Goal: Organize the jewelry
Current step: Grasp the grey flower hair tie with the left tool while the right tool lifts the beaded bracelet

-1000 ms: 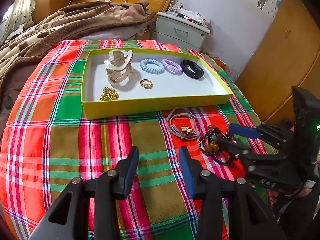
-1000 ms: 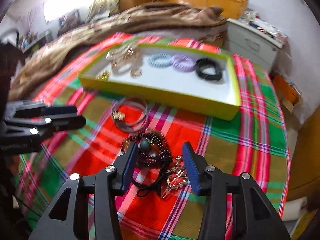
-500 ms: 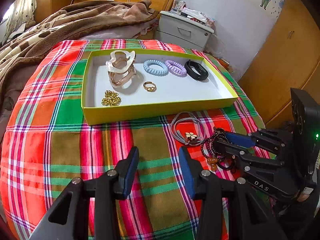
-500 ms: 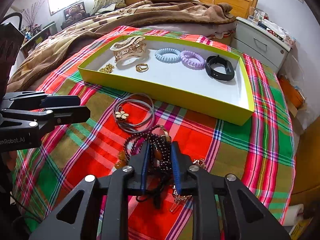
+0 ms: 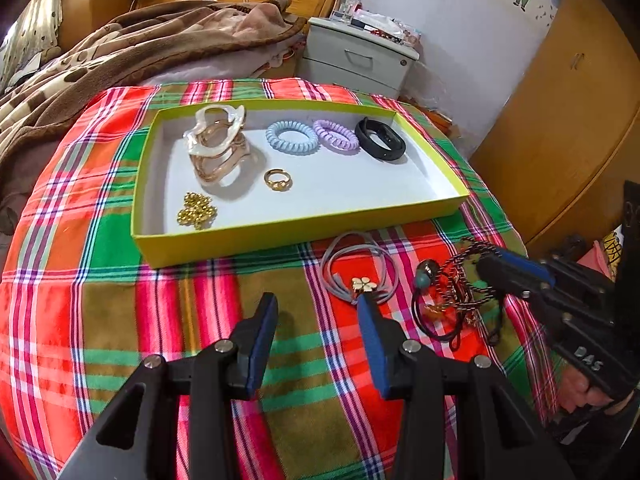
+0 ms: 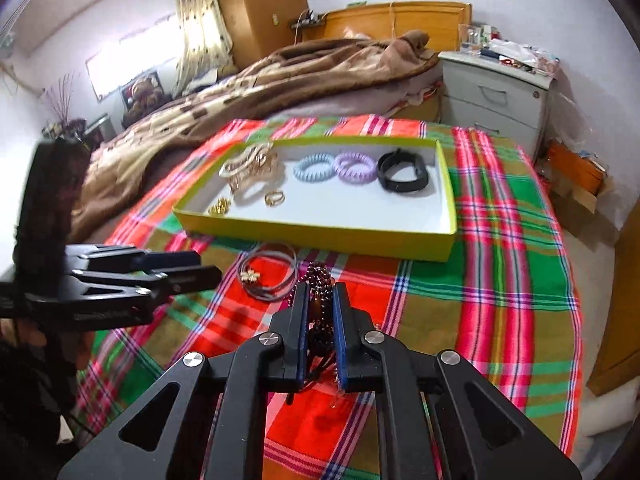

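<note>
Right gripper [image 6: 320,300] jaws closing on beaded bracelet [image 6: 319,276], lifted since earlier.

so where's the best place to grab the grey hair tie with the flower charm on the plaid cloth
Take the grey hair tie on its bare cord loops at the far arc, away from the flower charm. It lies flat on the cloth, so come from straight above with the left gripper, its jaws astride the cords, and pinch them together.

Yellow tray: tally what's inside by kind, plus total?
Yellow tray contents:
Coil hair ties: 2, blue and purple
Hair claw clips: 2, stacked
Black band: 1
Gold ring: 1
Gold bead cluster: 1
Total: 7
</note>
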Demonstrator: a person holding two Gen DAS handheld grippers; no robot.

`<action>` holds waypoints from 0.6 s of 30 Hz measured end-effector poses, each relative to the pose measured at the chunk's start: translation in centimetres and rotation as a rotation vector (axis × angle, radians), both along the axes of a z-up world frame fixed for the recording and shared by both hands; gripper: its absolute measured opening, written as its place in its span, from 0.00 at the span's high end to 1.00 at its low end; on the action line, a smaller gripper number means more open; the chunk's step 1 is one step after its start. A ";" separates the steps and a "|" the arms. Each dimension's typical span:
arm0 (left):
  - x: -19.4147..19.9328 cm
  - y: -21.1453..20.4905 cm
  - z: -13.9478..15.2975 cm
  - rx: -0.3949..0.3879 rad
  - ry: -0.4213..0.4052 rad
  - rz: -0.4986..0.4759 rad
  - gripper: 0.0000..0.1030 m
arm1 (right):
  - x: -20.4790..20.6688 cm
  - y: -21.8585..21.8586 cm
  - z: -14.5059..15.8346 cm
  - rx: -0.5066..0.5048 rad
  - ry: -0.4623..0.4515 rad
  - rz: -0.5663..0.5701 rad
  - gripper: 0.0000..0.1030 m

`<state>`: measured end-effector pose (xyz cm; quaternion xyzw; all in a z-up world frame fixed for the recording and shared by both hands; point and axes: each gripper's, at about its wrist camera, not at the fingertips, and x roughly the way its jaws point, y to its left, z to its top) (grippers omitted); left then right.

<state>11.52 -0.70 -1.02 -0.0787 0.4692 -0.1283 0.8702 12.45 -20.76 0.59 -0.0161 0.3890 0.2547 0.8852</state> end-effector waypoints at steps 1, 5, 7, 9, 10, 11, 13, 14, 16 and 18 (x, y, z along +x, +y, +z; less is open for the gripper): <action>0.1 -0.2 0.0 0.000 0.000 -0.005 0.58 | 0.0 -0.2 0.2 0.011 -0.006 -0.005 0.89; 0.5 -1.1 0.0 0.011 0.003 -0.012 0.58 | -0.5 -1.0 1.5 0.060 -0.039 -0.015 0.93; 0.7 -1.6 -0.1 0.014 0.005 -0.021 0.58 | -0.8 -1.5 2.2 0.083 -0.060 -0.023 0.93; 0.7 -2.3 -0.2 0.041 -0.005 -0.030 0.58 | -1.0 -1.8 2.5 0.089 -0.076 -0.032 0.93; 0.7 -2.7 -0.3 0.068 -0.007 -0.032 0.58 | -1.0 -2.0 2.6 0.093 -0.082 -0.041 0.93; 0.8 -2.9 -0.5 0.081 -0.002 -0.030 0.57 | -1.1 -2.3 2.7 0.100 -0.085 -0.049 0.93; 1.0 -3.3 -0.8 0.084 0.012 -0.037 0.57 | -1.0 -2.8 2.9 0.108 -0.088 -0.065 0.93; 1.1 -3.5 -1.0 0.103 0.018 -0.034 0.57 | -1.1 -3.1 3.0 0.111 -0.091 -0.073 0.93; 1.1 -4.0 -1.2 0.149 0.009 -0.032 0.57 | -1.2 -3.5 3.1 0.121 -0.094 -0.080 0.93; 1.2 -4.2 -1.2 0.154 0.004 -0.024 0.57 | -1.3 -3.8 3.3 0.132 -0.102 -0.089 0.93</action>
